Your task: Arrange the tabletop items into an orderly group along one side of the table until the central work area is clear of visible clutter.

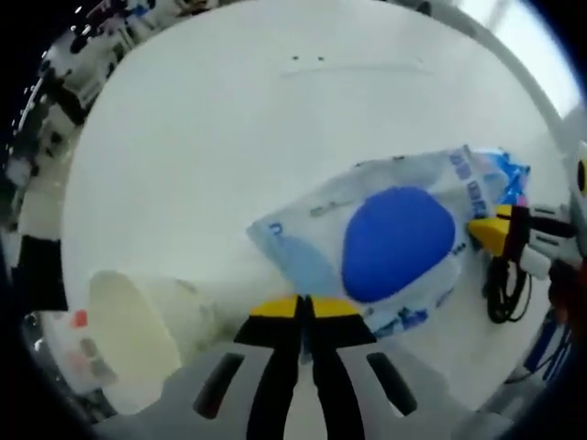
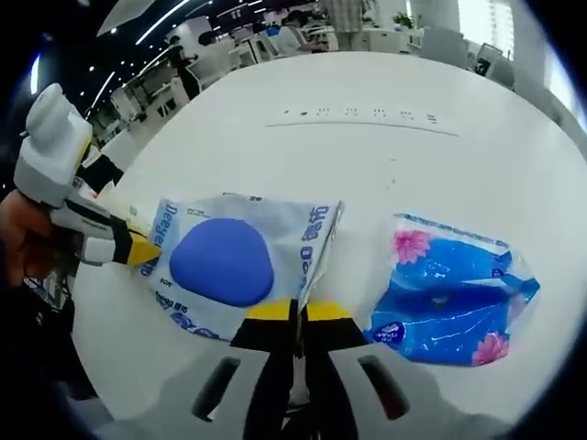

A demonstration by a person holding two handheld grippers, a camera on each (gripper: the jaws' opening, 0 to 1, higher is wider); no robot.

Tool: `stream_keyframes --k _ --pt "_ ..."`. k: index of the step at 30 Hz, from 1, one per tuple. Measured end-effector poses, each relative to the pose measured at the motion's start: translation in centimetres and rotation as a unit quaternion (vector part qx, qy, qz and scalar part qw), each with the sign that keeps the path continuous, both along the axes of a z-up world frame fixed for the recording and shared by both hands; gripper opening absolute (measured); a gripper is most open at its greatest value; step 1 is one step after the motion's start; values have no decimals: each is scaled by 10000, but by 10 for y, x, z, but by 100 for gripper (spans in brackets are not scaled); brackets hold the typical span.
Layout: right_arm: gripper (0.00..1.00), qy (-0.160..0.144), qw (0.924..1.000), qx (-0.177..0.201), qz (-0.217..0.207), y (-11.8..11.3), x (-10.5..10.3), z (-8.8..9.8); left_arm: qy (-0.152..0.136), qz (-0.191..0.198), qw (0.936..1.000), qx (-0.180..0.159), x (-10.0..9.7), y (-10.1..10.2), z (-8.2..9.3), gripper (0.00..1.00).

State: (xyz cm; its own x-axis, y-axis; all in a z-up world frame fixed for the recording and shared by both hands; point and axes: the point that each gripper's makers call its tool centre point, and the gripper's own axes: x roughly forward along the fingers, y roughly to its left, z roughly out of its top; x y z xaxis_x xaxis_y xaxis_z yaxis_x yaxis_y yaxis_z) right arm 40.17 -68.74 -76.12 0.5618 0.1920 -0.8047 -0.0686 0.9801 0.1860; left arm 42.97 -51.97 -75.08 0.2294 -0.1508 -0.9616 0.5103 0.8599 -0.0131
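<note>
A: Entry. The wipes pack [image 2: 234,266], the pale one with a blue oval lid, lies flat on the white table [image 2: 385,156]. The right gripper [image 2: 299,316] has its jaws together on the pack's end seam. In the left gripper view the left gripper [image 1: 304,307] looks pinched on the opposite edge, jaws closed with no gap.

B: Long axis?

A: It runs from one gripper to the other, so the pack is held at both ends. Neither is nearer.

B: Anything else?

A: A blue floral tissue pack [image 2: 449,298] sits just beside it, apart. A pale cup [image 1: 138,335] lies tipped near the left gripper. My guess is the pack goes sideways next, toward an edge.
</note>
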Motion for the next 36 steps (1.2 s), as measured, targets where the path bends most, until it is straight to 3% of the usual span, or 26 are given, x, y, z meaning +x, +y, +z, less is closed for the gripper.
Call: stream_keyframes --k 5,8,15,24,28,31,36 --pt "10 -12 9998 -178 101 -6 -5 3 3 71 9999 -129 0 2 4 9" --pt "16 -84 9999 -95 53 -9 -7 9 6 130 9997 -203 -2 0 6 14" --pt "18 -192 9996 -194 85 -16 -9 21 18 151 9995 -280 -14 -3 13 26" --pt "17 -137 9998 -151 70 -15 -25 28 -44 87 9996 -251 -26 3 16 31" --pt "17 -154 9997 -174 74 -16 -28 29 -113 -196 9997 -133 -28 3 13 34" --pt "17 -142 9996 -207 101 -17 -30 28 -33 -481 9986 -194 -31 -4 8 43" --pt "17 -209 9995 -212 113 -17 -33 29 -167 -1033 9944 -177 -35 -16 8 55"
